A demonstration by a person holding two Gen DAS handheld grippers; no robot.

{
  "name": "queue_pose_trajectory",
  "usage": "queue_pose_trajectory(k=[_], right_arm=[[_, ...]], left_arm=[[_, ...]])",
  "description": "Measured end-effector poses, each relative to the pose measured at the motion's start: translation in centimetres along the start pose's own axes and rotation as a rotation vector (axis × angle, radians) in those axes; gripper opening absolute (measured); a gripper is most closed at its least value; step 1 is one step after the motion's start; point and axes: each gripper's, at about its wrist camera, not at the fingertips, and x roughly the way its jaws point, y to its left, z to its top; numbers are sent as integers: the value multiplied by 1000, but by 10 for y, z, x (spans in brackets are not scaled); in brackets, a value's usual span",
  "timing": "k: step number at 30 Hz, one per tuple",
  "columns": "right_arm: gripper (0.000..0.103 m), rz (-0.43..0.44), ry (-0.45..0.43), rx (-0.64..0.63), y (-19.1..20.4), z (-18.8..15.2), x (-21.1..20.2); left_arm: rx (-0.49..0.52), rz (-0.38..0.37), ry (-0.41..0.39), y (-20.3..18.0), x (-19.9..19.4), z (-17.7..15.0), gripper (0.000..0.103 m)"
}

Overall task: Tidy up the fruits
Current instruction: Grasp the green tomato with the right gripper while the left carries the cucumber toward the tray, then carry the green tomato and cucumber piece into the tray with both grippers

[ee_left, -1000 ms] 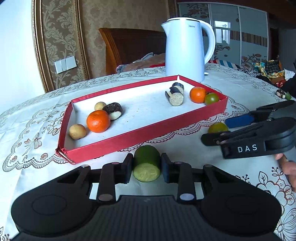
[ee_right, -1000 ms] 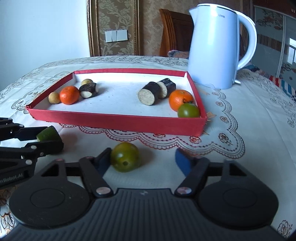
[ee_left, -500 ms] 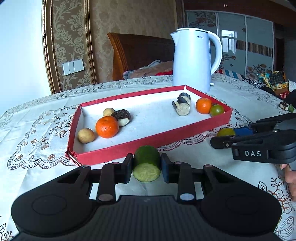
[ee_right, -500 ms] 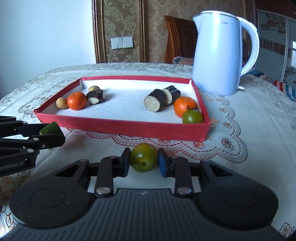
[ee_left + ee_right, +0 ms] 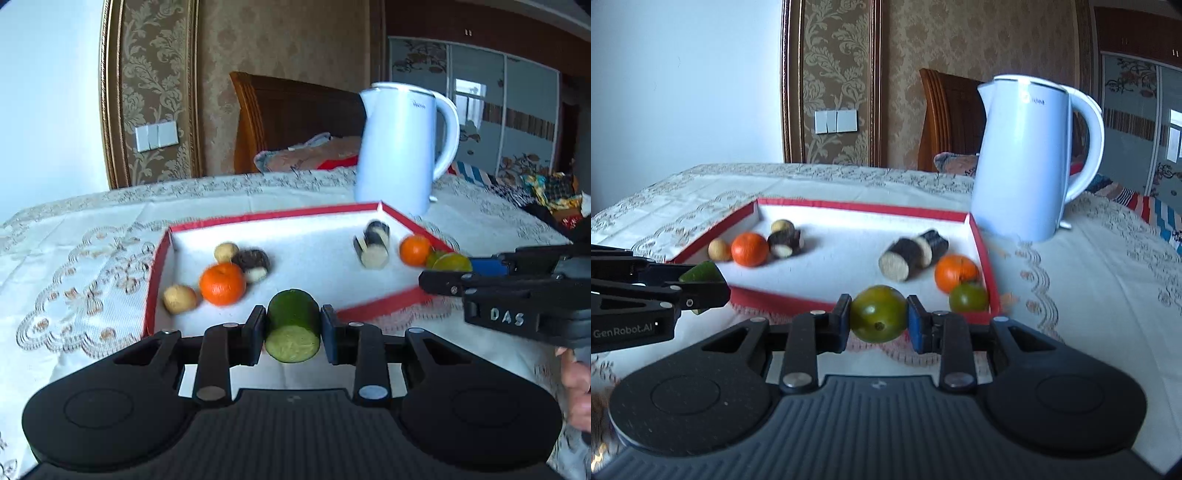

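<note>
Both pieces now raised off the counter (image 5: 1089,295). Left gripper (image 5: 293,334) clamps cucumber segment (image 5: 293,325), long axis toward camera; right gripper (image 5: 878,318) clamps green tomato (image 5: 878,313).

A lived-in home: damask wallpaper (image 5: 960,48) across the top, a lace tablecloth (image 5: 1089,295) at right, a carved wooden chair (image 5: 945,122) at centre, mirrored wardrobe doors (image 5: 509,110) upper right.

A green cucumber chunk (image 5: 292,325), pale cut face toward the camera, sits clamped above the red tray's (image 5: 384,308) near rim. A round green fruit (image 5: 879,314) is likewise pinched, at the cucumber's three o'clock.
</note>
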Motion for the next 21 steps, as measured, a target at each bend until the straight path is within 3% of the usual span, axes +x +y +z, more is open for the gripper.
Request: queue_pose_trajectory(k=[8, 21], right_arm=[[30, -26, 14, 29, -2, 20, 33], [30, -49, 84, 33, 2, 23, 78]], left_arm=[[-41, 49, 34, 6, 37, 19, 31], [-106, 80, 100, 16, 72, 17, 31]])
